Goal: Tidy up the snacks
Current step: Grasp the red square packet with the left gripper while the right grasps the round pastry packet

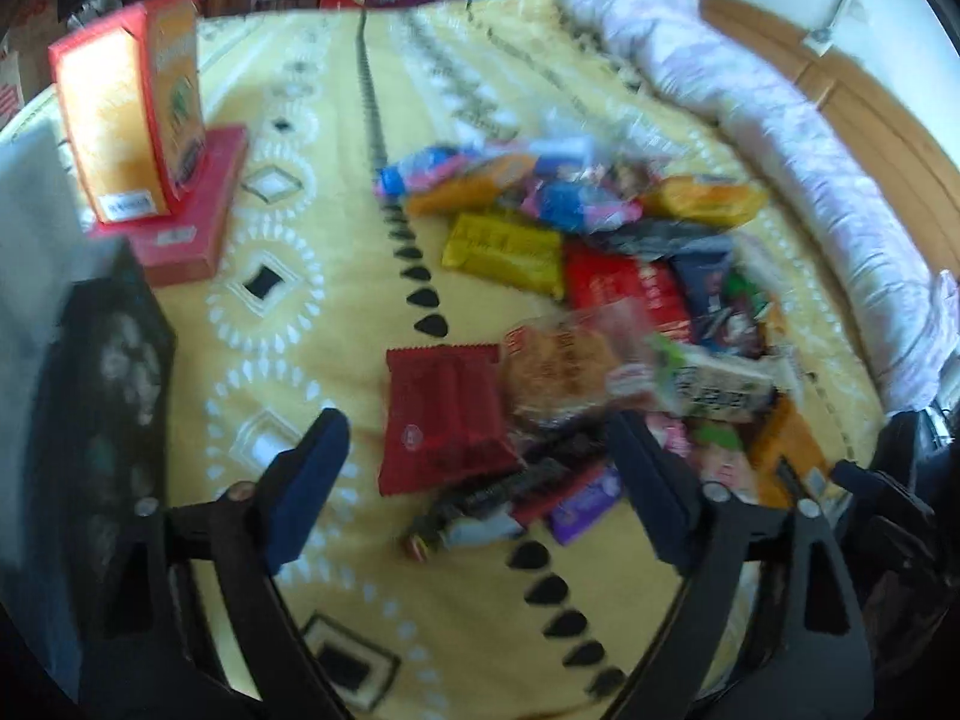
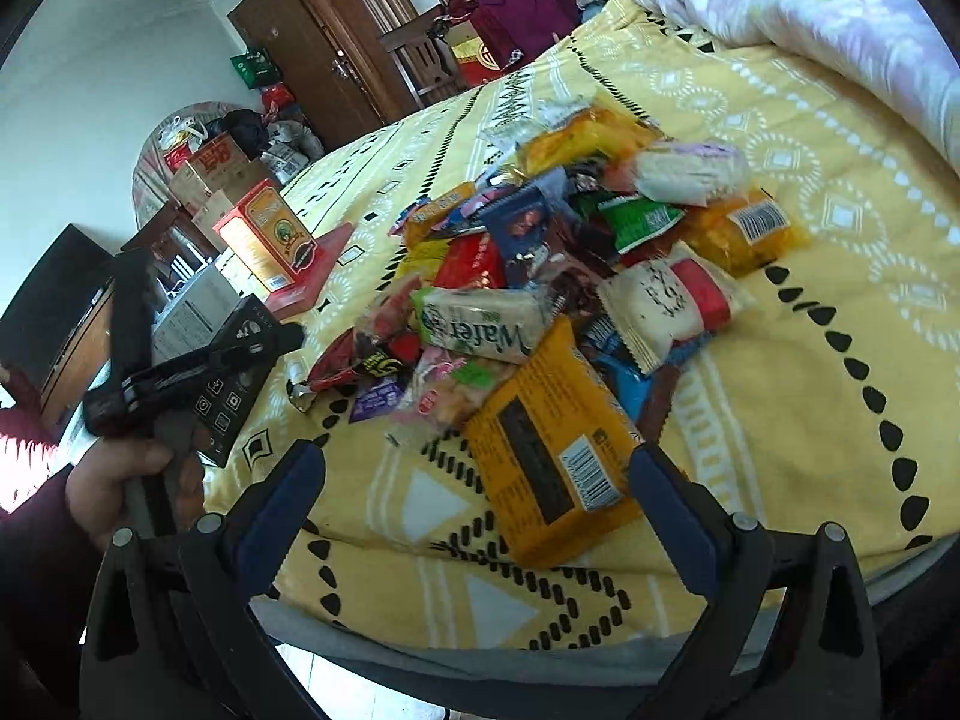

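Observation:
A heap of wrapped snacks (image 1: 606,252) lies on a yellow patterned bedspread (image 1: 336,228). My left gripper (image 1: 477,429) is open above the near edge of the heap, its blue pads either side of a dark red packet (image 1: 441,414) without touching it. In the right wrist view the same heap (image 2: 558,240) shows a white "Wafer" pack (image 2: 480,327) and a flat orange packet (image 2: 552,456) at the front. My right gripper (image 2: 474,462) is open, hanging over that orange packet and holding nothing.
An upright orange box (image 1: 129,114) stands on a flat red box (image 1: 192,210) at the left, with a black box (image 1: 108,396) nearer. A rolled lilac quilt (image 1: 780,138) borders the right side. A hand (image 2: 114,480) holds a black handle at the bed's front edge.

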Motion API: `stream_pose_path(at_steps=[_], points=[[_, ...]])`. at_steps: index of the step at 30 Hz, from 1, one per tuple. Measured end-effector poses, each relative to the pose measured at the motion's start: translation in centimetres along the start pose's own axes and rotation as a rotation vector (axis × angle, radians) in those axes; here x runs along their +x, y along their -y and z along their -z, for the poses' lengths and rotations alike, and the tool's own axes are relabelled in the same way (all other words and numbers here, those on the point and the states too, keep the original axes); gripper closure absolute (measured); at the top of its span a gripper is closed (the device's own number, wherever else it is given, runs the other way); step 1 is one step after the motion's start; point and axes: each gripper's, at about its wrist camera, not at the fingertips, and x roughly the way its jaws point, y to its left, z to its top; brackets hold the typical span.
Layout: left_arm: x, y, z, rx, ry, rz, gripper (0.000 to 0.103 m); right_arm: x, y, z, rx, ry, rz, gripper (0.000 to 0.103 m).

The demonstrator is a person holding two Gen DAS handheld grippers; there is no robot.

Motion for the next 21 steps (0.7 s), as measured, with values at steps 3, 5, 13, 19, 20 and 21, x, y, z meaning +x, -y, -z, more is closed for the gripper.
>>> stream_pose_path(at_steps=[3,5,13,19,20,21], points=[[2.3,-0.6,-0.2,-0.015,-0.041,-0.032,0.016,0.0,0.6,0.0,0.008,0.002,0.002,0.0],[3.6,-0.9,-0.3,-0.025,-0.07,-0.039,0.016,0.0,0.9,0.0,0.009,0.003,0.005,0.0],[3.9,-0.7,0.3,0.013,-0.043,-0.043,0.042,0.5,0.1,-0.8,-0.023,-0.009,-0.011,0.0],[0.4,-0.3,1.1,0.04,0.028,-0.044,0.059,1.6,-2.2,-2.0,-0.075,-0.021,-0.038,0.0],[-0.6,-0.2,1.3,0.041,0.04,-0.048,0.059,1.9,-2.6,-2.3,-0.081,-0.023,-0.043,0.0],[-1.8,-0.1,1.7,0.042,0.057,-0.043,0.059,2.3,-3.1,-2.6,-0.095,-0.024,-0.049,0.0]])
